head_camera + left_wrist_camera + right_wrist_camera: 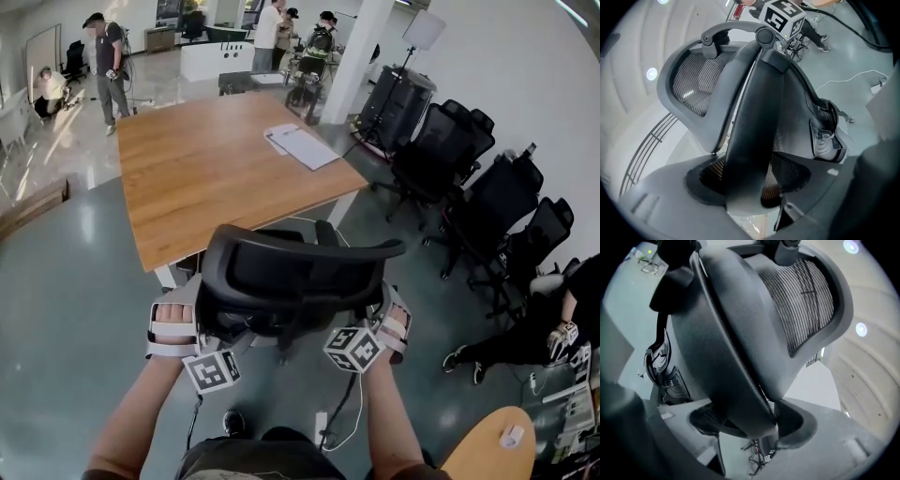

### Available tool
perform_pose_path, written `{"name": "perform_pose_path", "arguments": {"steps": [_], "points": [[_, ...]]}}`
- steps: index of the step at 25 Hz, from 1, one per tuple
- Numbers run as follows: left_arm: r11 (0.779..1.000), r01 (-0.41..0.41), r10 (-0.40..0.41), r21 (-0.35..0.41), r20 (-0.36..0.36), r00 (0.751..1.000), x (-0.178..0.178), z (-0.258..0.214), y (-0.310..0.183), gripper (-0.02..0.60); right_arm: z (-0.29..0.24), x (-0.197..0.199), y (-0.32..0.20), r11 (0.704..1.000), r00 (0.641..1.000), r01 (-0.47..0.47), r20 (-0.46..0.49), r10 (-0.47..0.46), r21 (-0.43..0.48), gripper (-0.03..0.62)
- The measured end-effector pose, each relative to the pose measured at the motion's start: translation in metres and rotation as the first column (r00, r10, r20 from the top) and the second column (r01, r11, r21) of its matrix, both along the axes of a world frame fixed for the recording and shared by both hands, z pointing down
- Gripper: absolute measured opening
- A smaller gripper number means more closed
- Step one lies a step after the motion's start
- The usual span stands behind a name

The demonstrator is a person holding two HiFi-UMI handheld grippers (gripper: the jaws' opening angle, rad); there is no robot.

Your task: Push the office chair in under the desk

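The black office chair [298, 270] stands with its back to me, just short of the near edge of the wooden desk [211, 164]. My left gripper [199, 319] is shut on the left edge of the backrest and my right gripper [382, 321] on the right edge. In the left gripper view the dark backrest frame [752, 122] runs down between the jaws of the left gripper [749, 190], with mesh beside it. The right gripper view shows the same frame [736, 348] wedged between the jaws of the right gripper [752, 425]. The chair's seat and base are mostly hidden.
White papers [302, 145] lie on the desk's far right. Several black office chairs [469, 173] crowd the right wall. A person sits on the floor at the right [539, 333]. A round wooden table [492, 448] is at the bottom right; a white cable [342, 412] lies by my feet.
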State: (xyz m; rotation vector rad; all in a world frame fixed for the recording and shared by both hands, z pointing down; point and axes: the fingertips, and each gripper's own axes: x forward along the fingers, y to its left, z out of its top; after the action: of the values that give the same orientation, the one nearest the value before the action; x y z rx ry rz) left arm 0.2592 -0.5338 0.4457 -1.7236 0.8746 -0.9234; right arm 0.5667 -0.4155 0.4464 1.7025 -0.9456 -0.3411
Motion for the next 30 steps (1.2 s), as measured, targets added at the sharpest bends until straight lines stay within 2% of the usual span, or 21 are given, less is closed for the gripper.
{"name": "perform_pose_path", "arguments": {"steps": [6,14,19,25,30], "points": [[0.999,0.046,-0.046,0.01,-0.002,0.999,0.018,0.002,-0.022,0.319,0.001,0.026,-0.043,1.0,1.0,0.029,0.009,-0.029,0.001,0.281],[0.989,0.144,-0.144,0.019,-0.003,0.99,0.036,0.002,-0.047,0.318,-0.001,0.049,-0.094,0.99,0.99,0.143,-0.02,-0.143,0.017,0.282],[0.976,0.219,-0.219,0.015,-0.006,0.976,0.05,0.0,-0.052,0.318,-0.004,0.068,-0.125,0.977,0.977,0.211,-0.02,-0.211,0.022,0.283],[0.949,0.314,-0.314,0.022,-0.015,0.949,0.066,-0.001,-0.053,0.319,-0.006,0.085,-0.157,0.943,0.944,0.329,-0.043,-0.328,0.041,0.284],[0.926,0.376,-0.376,0.031,-0.018,0.926,0.08,-0.001,-0.063,0.321,-0.01,0.098,-0.187,0.92,0.921,0.389,-0.039,-0.388,0.049,0.284]]}}
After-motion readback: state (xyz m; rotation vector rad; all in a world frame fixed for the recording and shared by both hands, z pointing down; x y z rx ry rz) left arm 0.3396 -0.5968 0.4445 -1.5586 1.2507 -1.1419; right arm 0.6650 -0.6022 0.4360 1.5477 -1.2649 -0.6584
